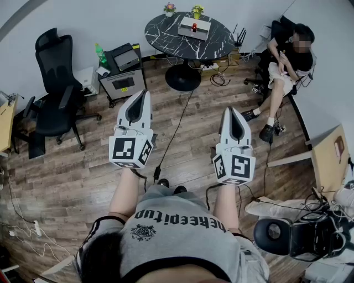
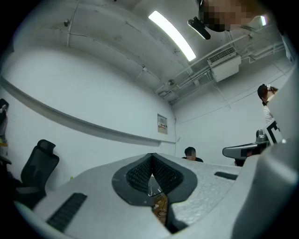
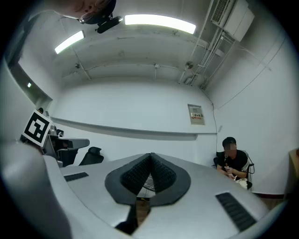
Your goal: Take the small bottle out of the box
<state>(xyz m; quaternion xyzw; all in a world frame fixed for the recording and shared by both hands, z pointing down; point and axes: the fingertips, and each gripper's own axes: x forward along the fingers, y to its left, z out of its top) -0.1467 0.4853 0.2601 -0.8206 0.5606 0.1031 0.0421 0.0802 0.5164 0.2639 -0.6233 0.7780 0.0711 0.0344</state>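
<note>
A: Here's the head view, with the left gripper and the right gripper held side by side over the wooden floor. Both point up the room toward the round black table.

B: And the jaws?

A: On the left, in its own view, the left gripper has its ribbed pads pressed tip to tip. They are fully closed with nothing gripped. Only a sliver of the room shows through the slot lower down.

B: Same on the other side?

A: Yes. In its own view the right gripper has its jaws together at the tips and holds nothing.

B: Where's the box?

A: The white box sits on that table, well apart from both grippers. A small red shape stands in it, too small to say whether it's the bottle.

B: Anything else on the table?

A: Two little flower pots at the far rim.

B: And around the room?

A: A black office chair is on the left. Near it a low cabinet carries a printer, with a green bottle beside that. A dark cable trails across the floor between the grippers. A person sits by the right wall and also shows in the right gripper view.
</note>
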